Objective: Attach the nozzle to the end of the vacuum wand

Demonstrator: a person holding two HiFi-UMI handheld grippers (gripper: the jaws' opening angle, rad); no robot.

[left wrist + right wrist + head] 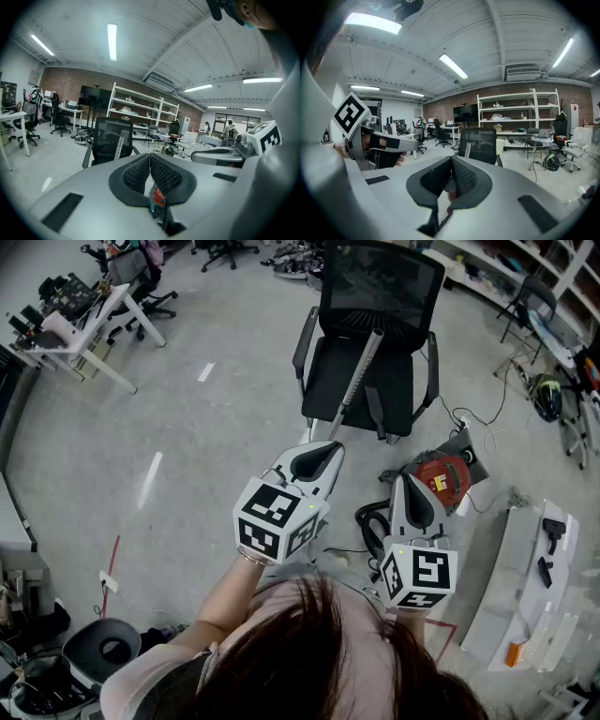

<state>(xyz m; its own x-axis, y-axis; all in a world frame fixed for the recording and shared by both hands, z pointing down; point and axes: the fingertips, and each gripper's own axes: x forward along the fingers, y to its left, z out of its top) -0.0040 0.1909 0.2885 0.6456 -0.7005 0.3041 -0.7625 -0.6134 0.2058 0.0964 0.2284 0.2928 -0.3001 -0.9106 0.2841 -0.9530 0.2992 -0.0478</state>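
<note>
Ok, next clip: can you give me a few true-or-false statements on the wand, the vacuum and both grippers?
1. The vacuum wand leans against the black office chair. True.
2. The left gripper is shut on the wand. False: its jaws are together on nothing, and the wand is well ahead of it.
3. The red vacuum cleaner sits on the floor near the chair. True.
4. The right gripper has its jaws wide apart. False: they are closed and empty.

Black office chair (384, 287) mid-floor; white desk (98, 320) far left.
</note>
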